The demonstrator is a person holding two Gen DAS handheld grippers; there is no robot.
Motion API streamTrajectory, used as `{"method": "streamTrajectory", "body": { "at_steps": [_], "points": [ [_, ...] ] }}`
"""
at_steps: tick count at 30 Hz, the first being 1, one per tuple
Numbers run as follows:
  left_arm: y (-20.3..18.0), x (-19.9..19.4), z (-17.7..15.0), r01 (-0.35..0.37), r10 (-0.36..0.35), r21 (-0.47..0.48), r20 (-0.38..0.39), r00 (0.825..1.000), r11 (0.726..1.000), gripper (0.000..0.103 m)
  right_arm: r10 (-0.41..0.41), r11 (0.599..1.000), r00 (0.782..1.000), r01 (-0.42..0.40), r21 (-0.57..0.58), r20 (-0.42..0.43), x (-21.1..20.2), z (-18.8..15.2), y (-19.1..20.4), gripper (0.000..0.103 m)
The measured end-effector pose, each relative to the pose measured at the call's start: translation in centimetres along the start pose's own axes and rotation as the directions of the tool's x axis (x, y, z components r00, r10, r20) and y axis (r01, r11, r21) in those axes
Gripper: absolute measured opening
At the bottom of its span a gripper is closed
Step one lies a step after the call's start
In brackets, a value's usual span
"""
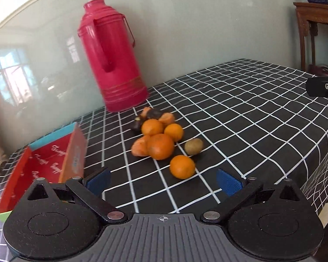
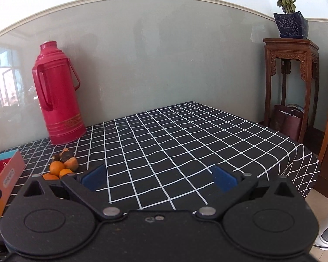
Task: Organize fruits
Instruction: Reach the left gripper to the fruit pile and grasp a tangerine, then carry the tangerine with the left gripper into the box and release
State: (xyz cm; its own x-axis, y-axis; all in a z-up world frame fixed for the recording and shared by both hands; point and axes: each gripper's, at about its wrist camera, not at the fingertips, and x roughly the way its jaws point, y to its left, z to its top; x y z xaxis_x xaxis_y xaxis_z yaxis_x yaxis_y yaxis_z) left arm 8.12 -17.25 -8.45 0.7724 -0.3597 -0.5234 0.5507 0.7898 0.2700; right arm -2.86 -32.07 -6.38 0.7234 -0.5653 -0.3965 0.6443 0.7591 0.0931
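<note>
A pile of oranges (image 1: pixel 160 146) lies on the black checked tablecloth (image 1: pixel 240 118), with a brown kiwi (image 1: pixel 193 146) at its right and dark fruits (image 1: pixel 153 113) at its back. One orange (image 1: pixel 182 166) sits nearest, just ahead of my left gripper (image 1: pixel 164 182), which is open and holds nothing. An open red box (image 1: pixel 43 163) stands to the left. In the right wrist view my right gripper (image 2: pixel 159 178) is open over bare cloth, with the oranges (image 2: pixel 56 167) and the box (image 2: pixel 7 176) off to its left.
A tall red thermos (image 1: pixel 112 54) stands against the grey wall behind the fruit. A wooden stand (image 2: pixel 292 83) with a potted plant (image 2: pixel 290 21) is past the table's right edge. Part of the other gripper (image 1: pixel 323 86) shows at the right of the left wrist view.
</note>
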Motion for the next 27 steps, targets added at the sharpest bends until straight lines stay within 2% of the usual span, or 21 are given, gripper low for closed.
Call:
{"method": "streamTrajectory", "body": {
  "at_steps": [3,4,5,6,7,11,12,13,15,22,27],
  "points": [
    [-0.1,1.4,0.0,0.018,-0.018,-0.023,0.002,1.000,1.000,0.102,-0.011,1.000,1.000,0.011,-0.016,0.005,0.5,-0.3,0.3,0.097],
    [-0.1,1.9,0.1,0.025,-0.025,-0.030,0.001,1.000,0.999,0.099,-0.011,1.000,1.000,0.011,-0.021,0.005,0.6,-0.4,0.5,0.097],
    [-0.1,2.3,0.1,0.035,-0.035,-0.036,0.000,0.999,0.999,0.093,-0.010,1.000,1.000,0.010,-0.022,0.002,0.8,-0.5,0.6,0.097],
    [-0.1,2.8,0.1,0.050,-0.050,-0.041,-0.009,0.999,0.998,0.081,-0.008,1.000,1.000,0.008,-0.021,-0.002,0.9,-0.6,0.6,0.097],
    [-0.1,3.3,0.1,0.065,-0.066,-0.050,-0.022,0.998,0.997,0.074,-0.003,1.000,1.000,0.003,-0.020,-0.006,1.0,-0.6,0.7,0.097],
    [-0.2,4.6,-0.1,0.094,-0.098,-0.089,-0.033,0.995,0.992,0.063,0.009,1.000,1.000,-0.009,-0.018,-0.016,1.4,-0.8,0.8,0.097],
    [-0.2,4.8,-0.2,0.101,-0.104,-0.096,-0.031,0.994,0.990,0.057,0.007,1.000,1.000,-0.007,-0.017,-0.015,1.5,-0.8,0.8,0.097],
    [-0.3,4.8,-0.2,0.106,-0.110,-0.103,-0.030,0.993,0.989,0.046,0.005,1.000,1.000,-0.005,-0.015,-0.012,1.5,-0.8,0.9,0.097],
    [-0.2,5.2,-0.4,0.112,-0.117,-0.125,-0.036,0.992,0.986,0.033,0.004,1.000,1.000,-0.005,-0.010,-0.016,1.7,-0.9,0.8,0.097],
    [-0.5,5.1,-1.1,0.096,-0.097,-0.117,-0.001,0.995,0.988,0.033,0.032,0.999,0.999,-0.031,0.029,-0.038,2.2,-1.0,0.7,0.097],
    [0.9,3.7,-0.8,0.037,-0.029,-0.141,0.062,0.998,0.989,0.033,0.051,0.999,0.998,-0.051,-0.006,-0.042,2.1,-1.3,1.7,0.097]
  ]
}}
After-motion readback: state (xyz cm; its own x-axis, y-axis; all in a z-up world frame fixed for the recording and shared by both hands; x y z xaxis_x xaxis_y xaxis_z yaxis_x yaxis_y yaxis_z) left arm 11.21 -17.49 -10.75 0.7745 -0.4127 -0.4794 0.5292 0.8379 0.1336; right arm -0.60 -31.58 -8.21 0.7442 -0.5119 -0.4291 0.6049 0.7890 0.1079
